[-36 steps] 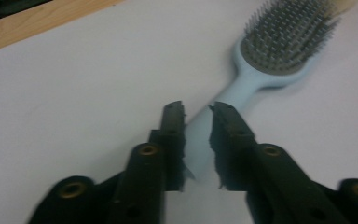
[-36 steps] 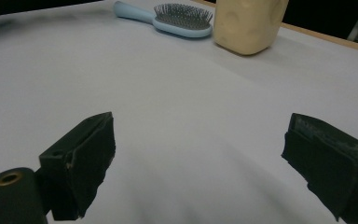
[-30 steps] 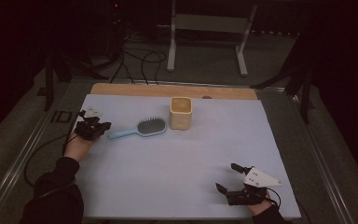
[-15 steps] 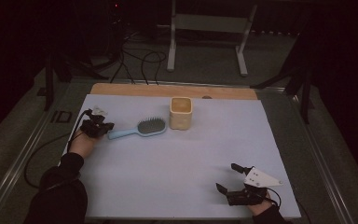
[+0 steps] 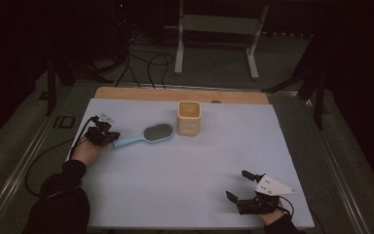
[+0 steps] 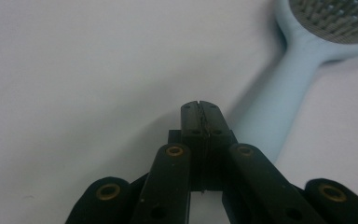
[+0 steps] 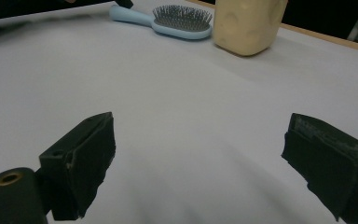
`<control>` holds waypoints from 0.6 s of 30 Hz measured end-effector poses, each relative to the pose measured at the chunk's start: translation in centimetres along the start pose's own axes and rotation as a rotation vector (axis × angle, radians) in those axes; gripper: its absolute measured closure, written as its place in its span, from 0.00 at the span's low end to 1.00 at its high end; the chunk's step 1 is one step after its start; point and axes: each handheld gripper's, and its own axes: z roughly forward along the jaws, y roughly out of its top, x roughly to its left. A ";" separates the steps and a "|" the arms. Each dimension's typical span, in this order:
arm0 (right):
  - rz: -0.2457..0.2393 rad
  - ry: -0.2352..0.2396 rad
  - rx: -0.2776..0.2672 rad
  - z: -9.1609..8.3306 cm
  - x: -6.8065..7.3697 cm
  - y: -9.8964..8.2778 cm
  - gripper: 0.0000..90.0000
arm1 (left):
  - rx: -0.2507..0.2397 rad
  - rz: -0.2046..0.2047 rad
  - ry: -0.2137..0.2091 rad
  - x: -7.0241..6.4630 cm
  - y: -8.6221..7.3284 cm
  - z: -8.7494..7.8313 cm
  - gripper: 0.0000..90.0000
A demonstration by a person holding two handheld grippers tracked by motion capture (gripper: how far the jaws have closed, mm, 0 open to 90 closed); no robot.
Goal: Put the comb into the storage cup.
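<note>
**Closed claw nosing at the brush handle**

High view: the left claw (image 5: pixel 108 137) is sitting at the handle end of the one pale-blue hairbrush (image 5: pixel 146 135), with one cream cup (image 5: pixel 189 118) just beyond the bristle head. The right claw (image 5: pixel 239 185) is resting well apart, jaws spread, holding nothing.

Left gripper view: the left claw (image 6: pixel 200 112) is pressed together on nothing, the handle (image 6: pixel 270 114) lying just to its right. Pushing on like this, I reckon it is going to shove the brush instead of gripping.

Right gripper view: one hairbrush (image 7: pixel 168 21) and one cup (image 7: pixel 249 23) are lying far ahead on the table (image 7: pixel 191 116).
</note>
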 end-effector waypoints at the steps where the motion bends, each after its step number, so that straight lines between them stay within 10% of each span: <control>1: 0.002 0.000 -0.001 0.0 0.0 0.0 0.10 | 0.001 0.005 -0.003 -0.1 -0.1 -0.1 1.00; 18: -0.002 -0.005 0.000 0.0 0.1 0.1 0.10 | 0.052 0.054 -0.044 -2.4 -1.2 -1.2 1.00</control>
